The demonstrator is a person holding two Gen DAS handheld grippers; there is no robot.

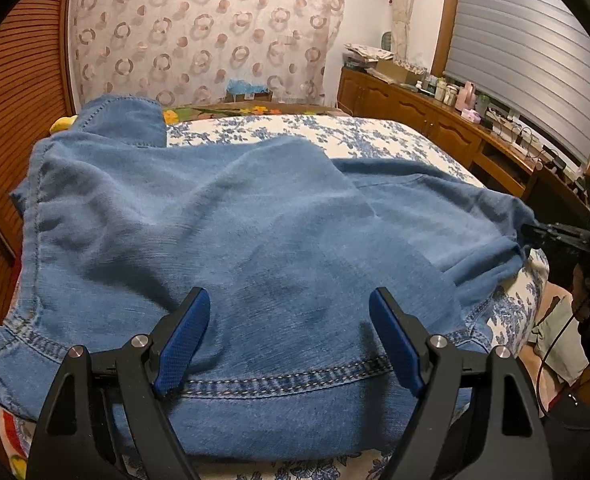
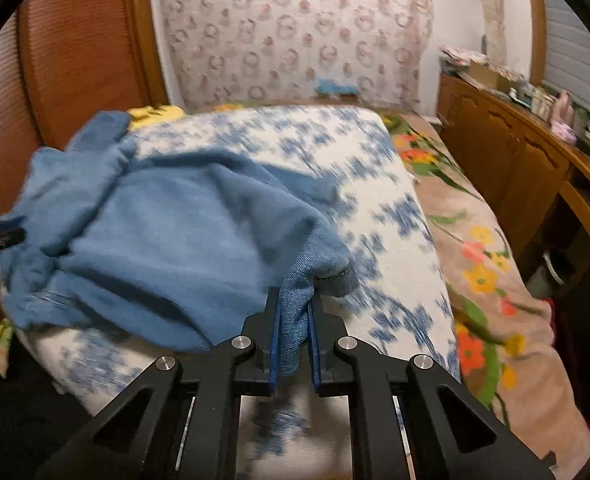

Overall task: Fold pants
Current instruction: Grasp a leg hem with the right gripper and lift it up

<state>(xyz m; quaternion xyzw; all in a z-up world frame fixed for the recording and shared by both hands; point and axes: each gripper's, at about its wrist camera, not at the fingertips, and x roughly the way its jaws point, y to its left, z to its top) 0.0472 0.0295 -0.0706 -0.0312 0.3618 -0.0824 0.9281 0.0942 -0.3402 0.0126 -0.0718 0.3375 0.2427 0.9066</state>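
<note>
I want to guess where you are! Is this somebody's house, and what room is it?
Most likely a bedroom in a home. The blue pants lie on a bed with a blue-flowered cover, a circle-patterned curtain hangs behind it, and a long wooden cabinet cluttered with small items runs along the window wall.

Right tool (image 2: 293, 320) clamped on pants (image 2: 167, 240) hem; pants crumpled on floral bedspread (image 2: 395, 220).

Blue denim pants (image 1: 231, 240) lie rumpled, partly folded.

Your 2 wrist views look forward, close over the bed (image 1: 335, 128), sharing the pants (image 1: 223, 232) and curtain (image 2: 295, 32).
</note>
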